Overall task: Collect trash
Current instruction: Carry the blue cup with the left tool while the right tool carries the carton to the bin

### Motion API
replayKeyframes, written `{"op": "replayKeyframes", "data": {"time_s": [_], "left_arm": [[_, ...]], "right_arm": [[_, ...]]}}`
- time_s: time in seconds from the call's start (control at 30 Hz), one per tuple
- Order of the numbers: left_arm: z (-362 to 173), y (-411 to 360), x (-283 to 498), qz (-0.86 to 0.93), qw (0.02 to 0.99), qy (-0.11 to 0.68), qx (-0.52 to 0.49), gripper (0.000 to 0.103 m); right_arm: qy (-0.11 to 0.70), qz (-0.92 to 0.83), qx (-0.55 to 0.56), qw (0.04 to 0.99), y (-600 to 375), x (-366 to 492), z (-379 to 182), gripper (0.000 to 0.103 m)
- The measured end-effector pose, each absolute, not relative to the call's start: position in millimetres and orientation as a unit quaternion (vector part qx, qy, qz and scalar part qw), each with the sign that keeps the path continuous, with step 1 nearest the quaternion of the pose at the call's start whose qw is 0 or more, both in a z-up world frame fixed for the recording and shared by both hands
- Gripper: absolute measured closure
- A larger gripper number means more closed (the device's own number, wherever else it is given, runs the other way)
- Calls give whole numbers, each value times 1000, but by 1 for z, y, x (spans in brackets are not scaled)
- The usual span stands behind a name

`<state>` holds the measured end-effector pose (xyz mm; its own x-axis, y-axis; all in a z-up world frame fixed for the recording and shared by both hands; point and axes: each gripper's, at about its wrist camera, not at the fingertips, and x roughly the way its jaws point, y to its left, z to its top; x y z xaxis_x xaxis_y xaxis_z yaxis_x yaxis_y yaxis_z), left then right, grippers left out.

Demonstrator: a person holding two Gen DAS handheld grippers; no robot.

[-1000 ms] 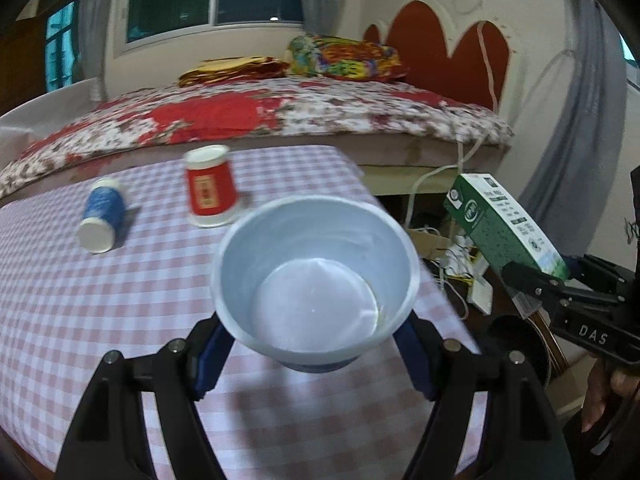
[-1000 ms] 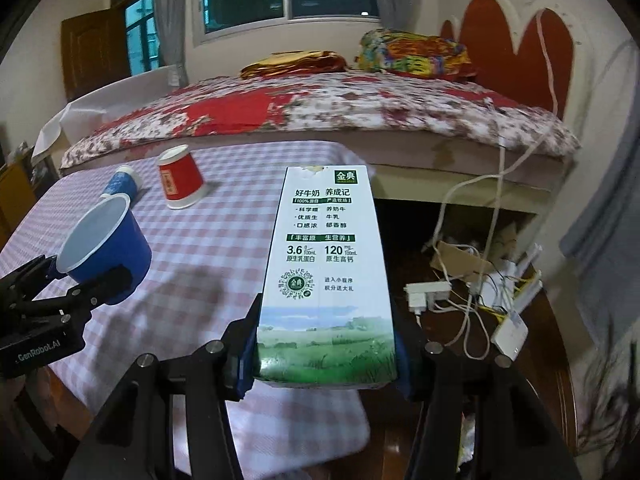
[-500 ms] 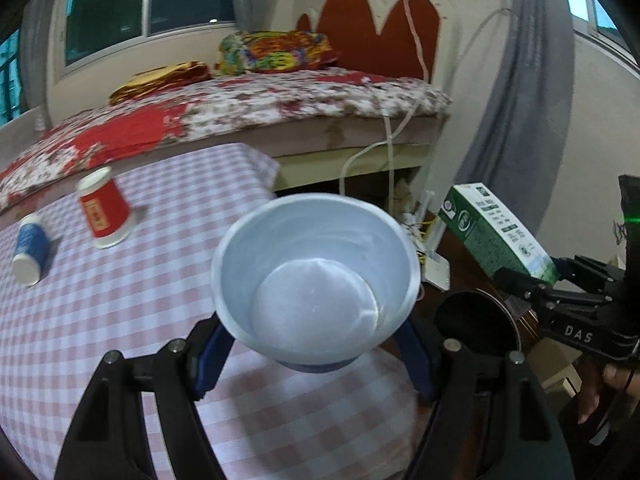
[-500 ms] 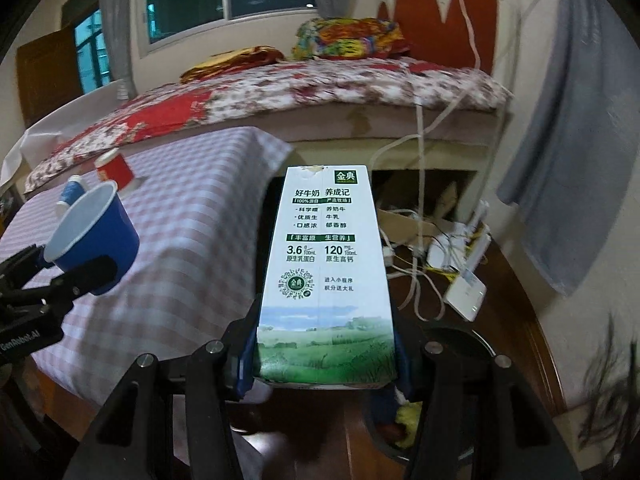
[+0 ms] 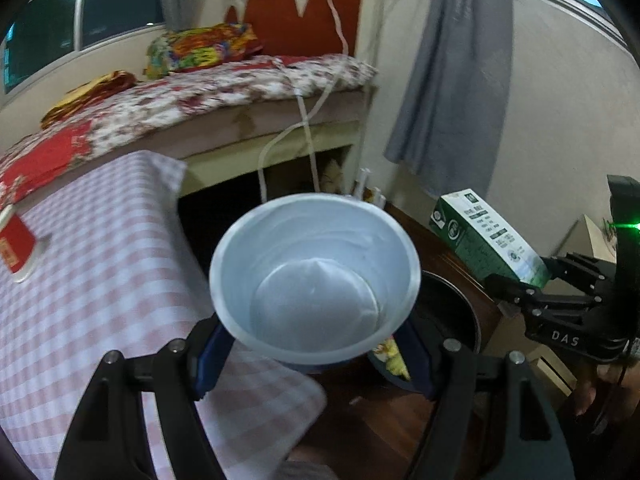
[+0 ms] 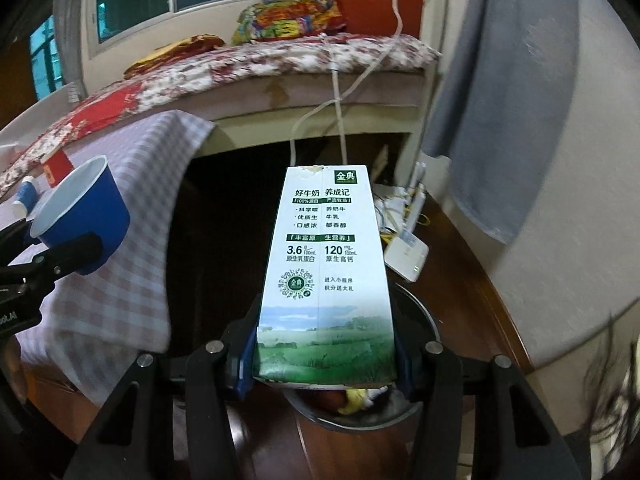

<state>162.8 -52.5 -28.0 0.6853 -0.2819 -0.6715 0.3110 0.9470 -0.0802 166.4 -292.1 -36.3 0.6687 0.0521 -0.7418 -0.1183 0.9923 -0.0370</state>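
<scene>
My left gripper [image 5: 316,356] is shut on a blue paper cup [image 5: 316,276], white inside, held past the table's right edge. The cup also shows in the right wrist view [image 6: 80,216]. My right gripper [image 6: 324,368] is shut on a green-and-white milk carton [image 6: 324,272], held above a dark round bin [image 6: 420,328] on the floor with scraps inside. The carton [image 5: 484,236] and the bin [image 5: 452,312] also show in the left wrist view. A red cup [image 5: 16,248] stands upside down on the table, and another blue cup [image 6: 24,200] lies there.
A table with a pink checked cloth [image 5: 100,280] is at the left. A bed [image 5: 200,96] stands behind it. Cables and a white power strip [image 6: 406,252] lie on the wooden floor by the wall. A grey curtain [image 5: 452,72] hangs at the right.
Both grippers have swung right, off the table and toward the floor bin, still holding the cup and the carton. The bin has come into view below them.
</scene>
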Motion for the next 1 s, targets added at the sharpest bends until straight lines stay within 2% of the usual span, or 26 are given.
{"op": "replayKeyframes", "data": {"time_s": [0.6, 1.0], "left_arm": [[-65, -130, 170, -236, 884, 400, 62, 28], [-97, -154, 175, -262, 857, 437, 75, 28]], "right_arm": [[442, 17, -33, 896, -362, 151, -72, 47], [474, 25, -40, 879, -383, 150, -105, 47]]}}
